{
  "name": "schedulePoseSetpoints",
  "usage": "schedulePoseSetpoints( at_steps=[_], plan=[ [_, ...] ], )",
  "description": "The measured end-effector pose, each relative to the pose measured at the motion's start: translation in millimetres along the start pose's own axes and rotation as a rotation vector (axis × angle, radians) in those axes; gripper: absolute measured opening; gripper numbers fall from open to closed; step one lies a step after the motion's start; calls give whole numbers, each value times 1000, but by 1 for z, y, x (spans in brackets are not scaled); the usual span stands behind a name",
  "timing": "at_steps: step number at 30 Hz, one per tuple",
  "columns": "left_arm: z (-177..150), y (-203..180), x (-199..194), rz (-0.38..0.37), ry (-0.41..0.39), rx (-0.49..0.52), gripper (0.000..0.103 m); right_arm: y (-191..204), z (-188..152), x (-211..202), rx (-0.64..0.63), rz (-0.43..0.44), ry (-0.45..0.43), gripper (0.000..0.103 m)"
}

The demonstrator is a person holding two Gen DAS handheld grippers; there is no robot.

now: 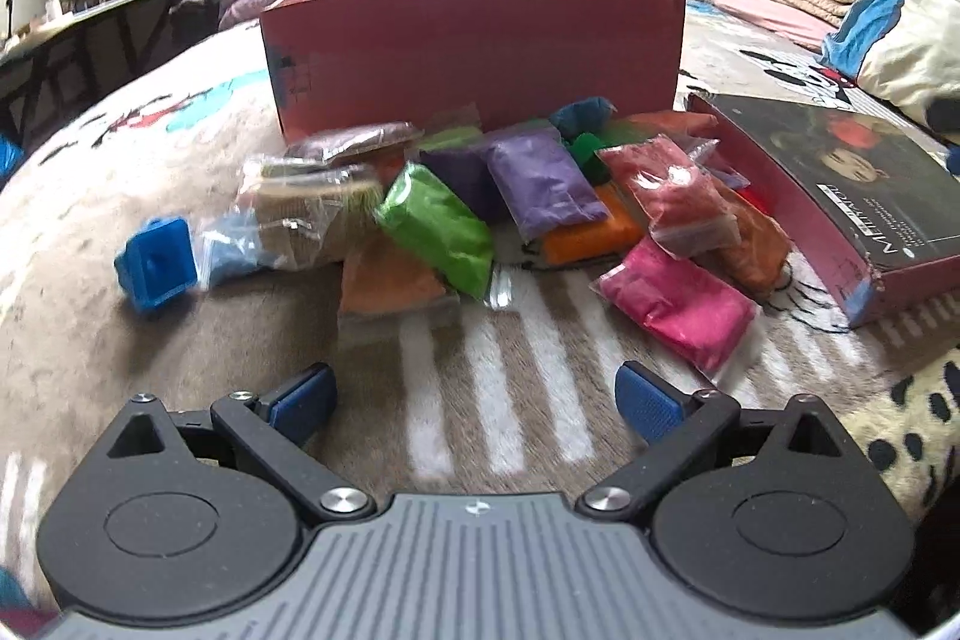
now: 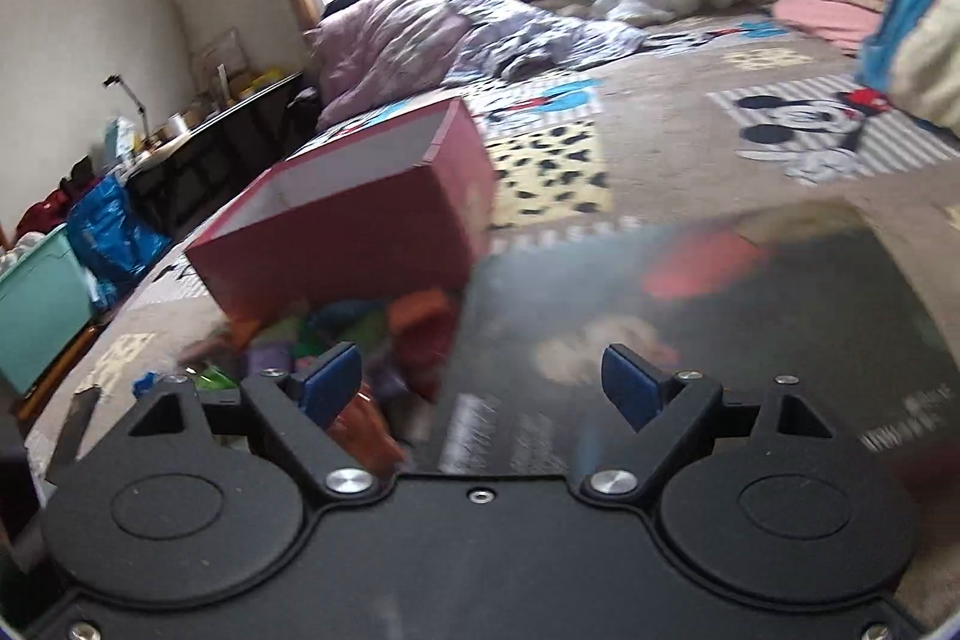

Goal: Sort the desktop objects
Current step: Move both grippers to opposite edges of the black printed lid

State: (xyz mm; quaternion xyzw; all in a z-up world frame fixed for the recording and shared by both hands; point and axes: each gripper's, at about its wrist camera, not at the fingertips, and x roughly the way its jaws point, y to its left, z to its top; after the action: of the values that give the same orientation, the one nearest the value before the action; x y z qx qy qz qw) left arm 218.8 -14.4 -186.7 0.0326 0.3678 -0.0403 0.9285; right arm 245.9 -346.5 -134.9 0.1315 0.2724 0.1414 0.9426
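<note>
Blue pads tip both tools, and each pair stands wide apart with nothing between them. From where I stand, the left tool (image 1: 474, 397) hovers low over the patterned blanket (image 1: 90, 316) on the bed, facing a heap of small clear bags of coloured clay. Nearest it lie an orange bag (image 1: 390, 289) and a pink bag (image 1: 678, 310); a green bag (image 1: 438, 229) leans on the orange one, and a purple bag (image 1: 546, 181) sits behind, in the middle of the heap. A blue square mould (image 1: 157, 263) rests on the blanket at the left edge of the pile, just beside a pale blue bag (image 1: 231, 253). Behind the heap stands an open red box (image 1: 474, 46). Its dark printed lid (image 1: 840, 184) lies flat to the right, touching the pile. The right tool (image 2: 483, 385) hangs just above that lid (image 2: 720, 340), its view blurred, with the red box (image 2: 354, 232) ahead to the left.
</note>
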Motion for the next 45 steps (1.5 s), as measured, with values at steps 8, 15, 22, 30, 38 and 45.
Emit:
schedulePoseSetpoints(
  at_steps=[8,15,22,30,38,45],
  plan=[
    [0,-11,-7,-9,58,-37,100,-23,-31,-19,23,-21,-57,89],
    [5,-24,-9,-16,81,-46,100,-51,-39,-39,44,-78,-108,90],
    [17,-45,-14,-35,70,-23,100,-84,-34,-49,102,-138,-171,91],
    [34,-72,-21,-117,-20,-34,100,-126,-21,-46,207,-199,-230,92],
    [52,-103,-13,-240,-77,-63,100,-151,-21,-38,303,-239,-234,92],
    [62,-138,14,-308,-62,-39,100,-165,-23,-32,337,-259,-220,93]
  ],
)
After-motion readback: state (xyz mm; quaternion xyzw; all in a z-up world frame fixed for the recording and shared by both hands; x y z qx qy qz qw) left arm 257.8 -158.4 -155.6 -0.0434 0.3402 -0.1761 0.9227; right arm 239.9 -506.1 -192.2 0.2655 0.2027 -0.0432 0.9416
